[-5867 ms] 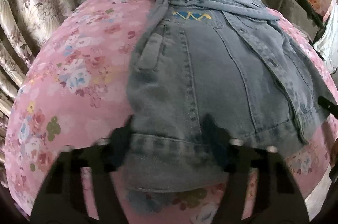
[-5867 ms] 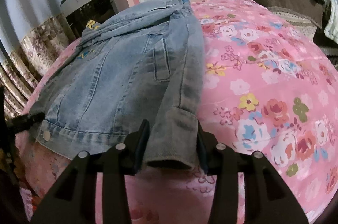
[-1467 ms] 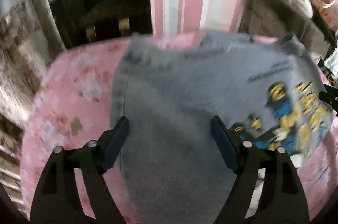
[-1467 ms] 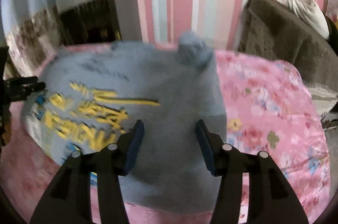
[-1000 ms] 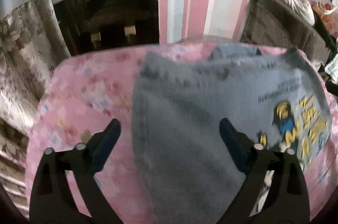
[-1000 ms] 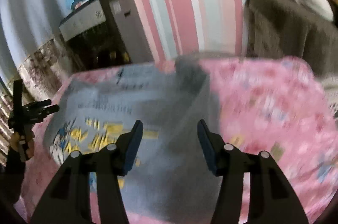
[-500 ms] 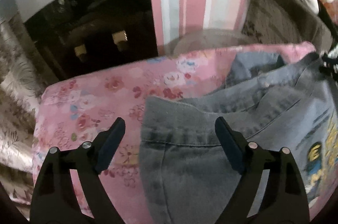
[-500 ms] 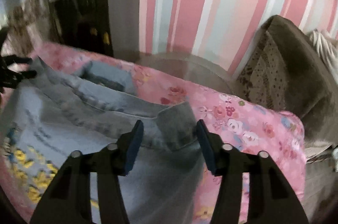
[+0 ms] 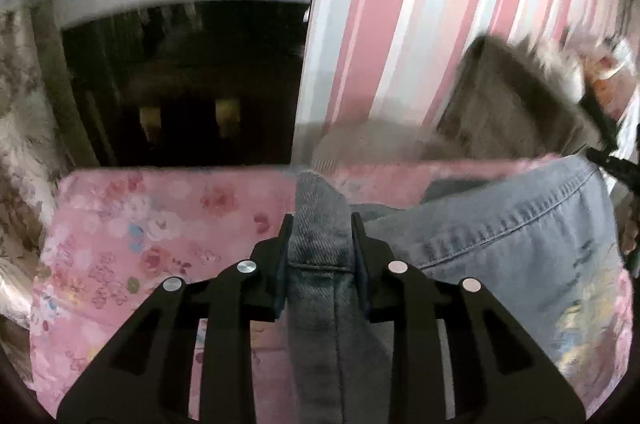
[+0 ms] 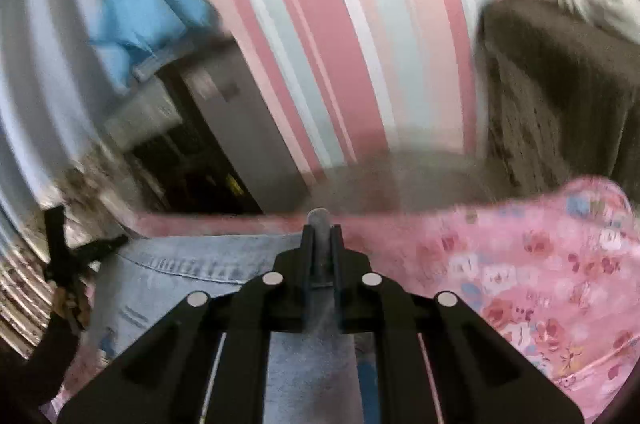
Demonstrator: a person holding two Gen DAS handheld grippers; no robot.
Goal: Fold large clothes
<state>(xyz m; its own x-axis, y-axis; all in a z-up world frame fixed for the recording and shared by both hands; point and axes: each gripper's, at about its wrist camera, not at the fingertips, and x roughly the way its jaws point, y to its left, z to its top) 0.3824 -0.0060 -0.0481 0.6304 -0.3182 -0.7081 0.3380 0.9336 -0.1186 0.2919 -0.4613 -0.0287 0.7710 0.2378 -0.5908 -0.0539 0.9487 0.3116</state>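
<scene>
A blue denim jacket (image 9: 500, 244) with a printed back lies on the bed's pink floral cover (image 9: 140, 224), near its far edge. In the left wrist view my left gripper (image 9: 320, 224) has its jaws closing on a raised fold of the jacket's left edge, and the pads press on the denim. In the right wrist view my right gripper (image 10: 321, 228) is shut on a thin pinch of the jacket (image 10: 192, 264) at its right edge. The other gripper (image 10: 60, 252) and the hand on it show at the far left of the right wrist view.
Past the bed's far edge stand a dark cabinet with a silver top (image 9: 180, 84), a pink striped wall (image 10: 340, 44) and a brown padded seat (image 10: 560, 84). A blue cloth (image 10: 148, 16) lies on the cabinet. A floral curtain (image 9: 20, 112) hangs at the left.
Both grippers moved forward to the jacket's far edge. They stood open over the denim half a second ago and have now closed on folds of it.
</scene>
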